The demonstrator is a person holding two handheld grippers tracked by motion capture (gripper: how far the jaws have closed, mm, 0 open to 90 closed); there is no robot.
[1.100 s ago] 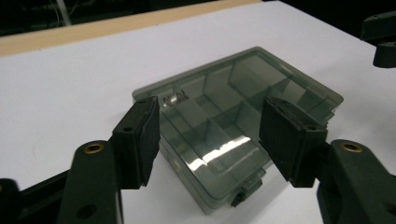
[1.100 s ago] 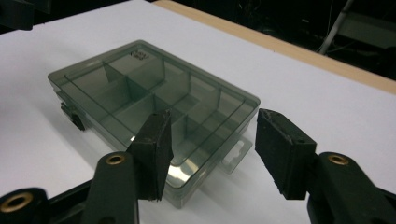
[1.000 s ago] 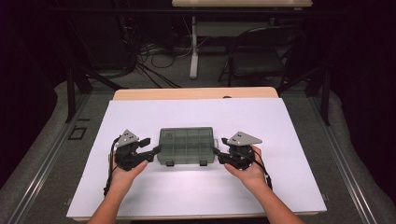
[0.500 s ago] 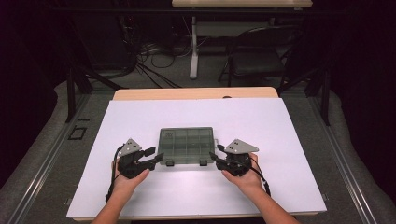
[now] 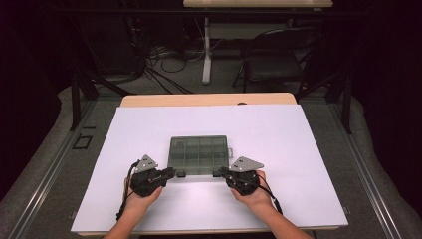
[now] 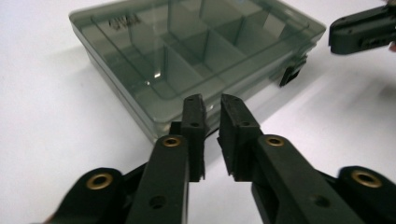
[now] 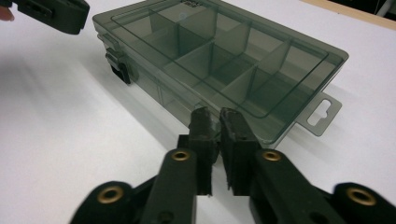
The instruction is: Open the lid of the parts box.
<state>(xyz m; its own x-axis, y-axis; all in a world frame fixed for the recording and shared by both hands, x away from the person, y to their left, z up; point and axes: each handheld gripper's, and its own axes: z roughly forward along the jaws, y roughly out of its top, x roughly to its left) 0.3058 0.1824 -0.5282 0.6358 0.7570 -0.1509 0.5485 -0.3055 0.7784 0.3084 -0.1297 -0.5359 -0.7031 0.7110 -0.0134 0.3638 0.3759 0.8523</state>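
**Compartment box, smoky clear plastic, lid shut**

Item: flat rectangular box (image 5: pixel 199 155) of grey-tinted see-through plastic, lying flat on the white table top (image 5: pixel 308 149), near the middle of the table's near half and square to its edges. Lid closed; inner dividers visible through it, forming a grid of small compartments (image 7: pixel 219 56). No contents can be made out. Raised lettering on the lid, too blurred to read. Two dark latches (image 6: pixel 292 74) on the near long side. A hang tab (image 7: pixel 322 112) with a slot sticks out from the right short side.

Left gripper (image 6: pixel 212 109): held in the person's left hand (image 5: pixel 139 196), at the box's near left corner. Jaws nearly closed with a narrow gap, grasping nothing; tips just short of the box wall.

Right gripper (image 7: pixel 217 119): held in the right hand (image 5: pixel 254 196), at the near right corner. Jaws close together, a slim gap between them, nothing clamped; tips just beside the box's edge.
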